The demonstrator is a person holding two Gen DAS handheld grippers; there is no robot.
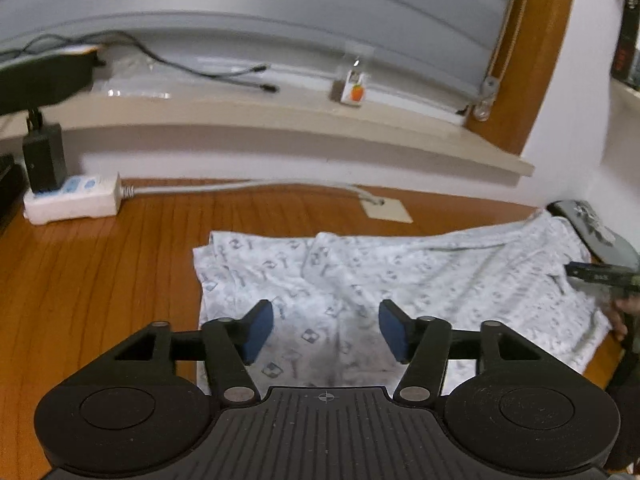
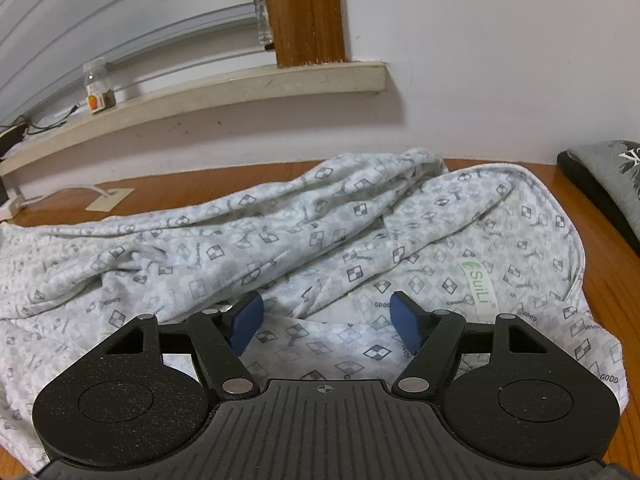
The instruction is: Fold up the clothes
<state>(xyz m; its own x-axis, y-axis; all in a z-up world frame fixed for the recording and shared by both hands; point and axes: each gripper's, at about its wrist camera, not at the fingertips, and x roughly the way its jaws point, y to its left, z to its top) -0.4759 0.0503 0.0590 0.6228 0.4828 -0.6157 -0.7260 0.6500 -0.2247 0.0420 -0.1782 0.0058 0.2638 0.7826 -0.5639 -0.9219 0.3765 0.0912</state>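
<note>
A patterned garment (image 2: 304,232) is lying spread across the wooden surface (image 1: 100,264), partly flat at its left end and bunched in a ridge toward the right, where its label is showing. The left gripper (image 1: 326,330) is hovering over the flatter end, fingers wide apart and holding nothing. The right gripper (image 2: 326,322) is sitting low over the rumpled part, fingers likewise apart, the cloth lying between them but not pinched. This fits either smoothing the garment out or starting a fold; whichever it is, each gripper is needing a firm pinch on an edge.
</note>
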